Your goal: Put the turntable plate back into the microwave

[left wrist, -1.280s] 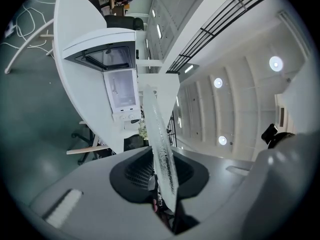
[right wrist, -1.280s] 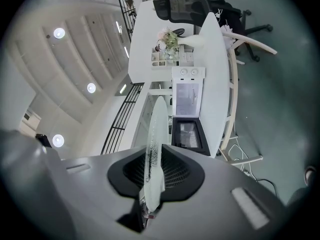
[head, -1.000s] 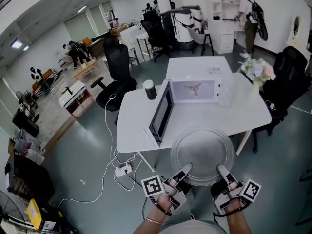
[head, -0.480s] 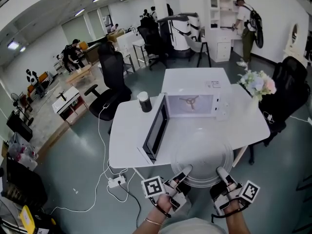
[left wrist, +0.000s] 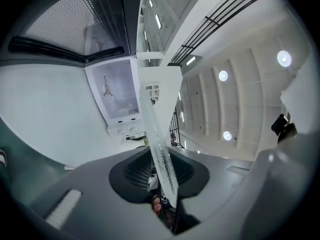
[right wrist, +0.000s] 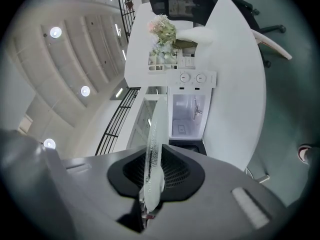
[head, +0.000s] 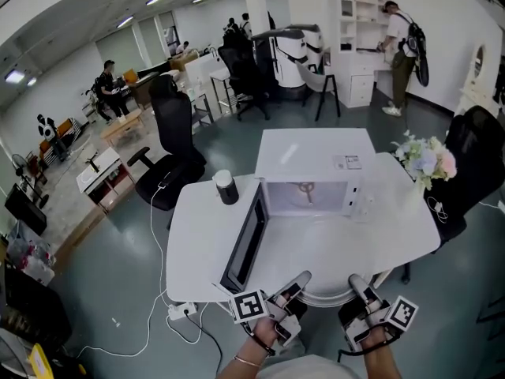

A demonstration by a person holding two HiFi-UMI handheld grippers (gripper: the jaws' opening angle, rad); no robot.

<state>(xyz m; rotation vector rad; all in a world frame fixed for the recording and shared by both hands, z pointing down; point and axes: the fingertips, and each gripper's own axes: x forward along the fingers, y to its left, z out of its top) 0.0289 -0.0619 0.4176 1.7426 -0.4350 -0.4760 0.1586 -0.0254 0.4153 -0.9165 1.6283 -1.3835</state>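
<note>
Turntable plate (head: 328, 268) hovers over the desk's (head: 197, 243) near edge, rim clamped by left hand-held gripper (head: 302, 279) and right hand-held gripper (head: 355, 281)

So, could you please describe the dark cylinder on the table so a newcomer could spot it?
Find the white table with the white microwave on it. In the head view, the cylinder stands just left of the microwave, by the hinge of its open door. It alone is small, dark and upright, with a pale top.

White table (head: 197, 243), microwave (head: 316, 160) with door open, dark cylinder (head: 226, 188), vase of flowers (head: 427, 161)
</note>
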